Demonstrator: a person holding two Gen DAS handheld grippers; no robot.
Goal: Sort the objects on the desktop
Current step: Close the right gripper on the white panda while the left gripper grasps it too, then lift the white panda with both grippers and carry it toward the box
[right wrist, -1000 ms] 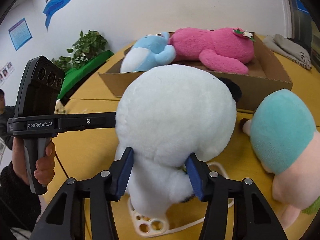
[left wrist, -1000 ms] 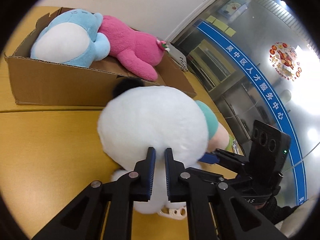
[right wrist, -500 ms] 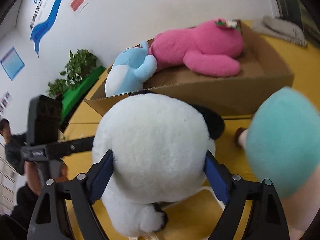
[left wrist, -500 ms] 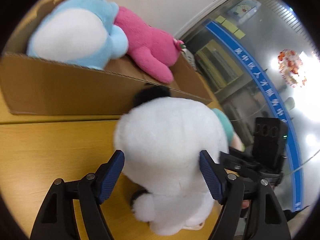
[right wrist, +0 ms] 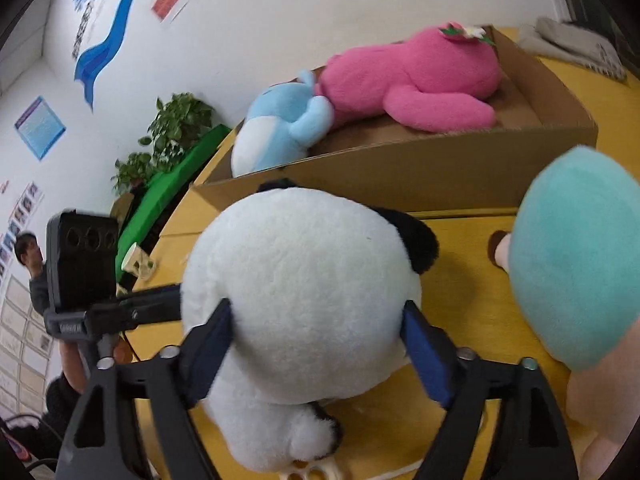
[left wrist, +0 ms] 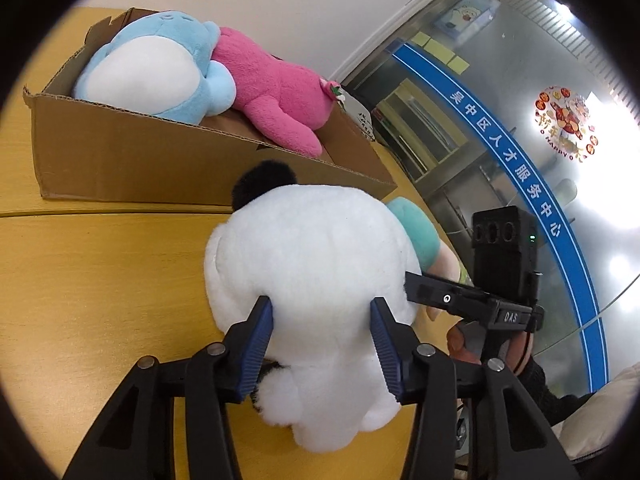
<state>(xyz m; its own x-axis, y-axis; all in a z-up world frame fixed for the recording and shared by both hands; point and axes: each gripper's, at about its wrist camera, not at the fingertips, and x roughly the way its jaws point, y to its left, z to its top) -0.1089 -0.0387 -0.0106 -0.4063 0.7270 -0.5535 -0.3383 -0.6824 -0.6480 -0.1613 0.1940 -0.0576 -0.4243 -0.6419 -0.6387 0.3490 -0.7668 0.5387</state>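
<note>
The white panda plush (left wrist: 312, 264) is sitting on the yellow table (left wrist: 100, 280), squeezed by both grippers: left gripper (left wrist: 322, 340) closing in, pads digging into fur, right gripper (right wrist: 320, 350) widening but hugging its sides. Cardboard box (left wrist: 132, 168) is sitting just beyond.

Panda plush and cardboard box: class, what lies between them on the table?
Nothing; the left wrist view shows only bare yellow table between the panda plush and the cardboard box.

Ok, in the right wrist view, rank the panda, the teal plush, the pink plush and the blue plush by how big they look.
1. Panda, though it sits nearest the camera.
2. Teal plush, also near and cut off by the frame edge.
3. Pink plush.
4. Blue plush, partly hidden by the box wall.
</note>
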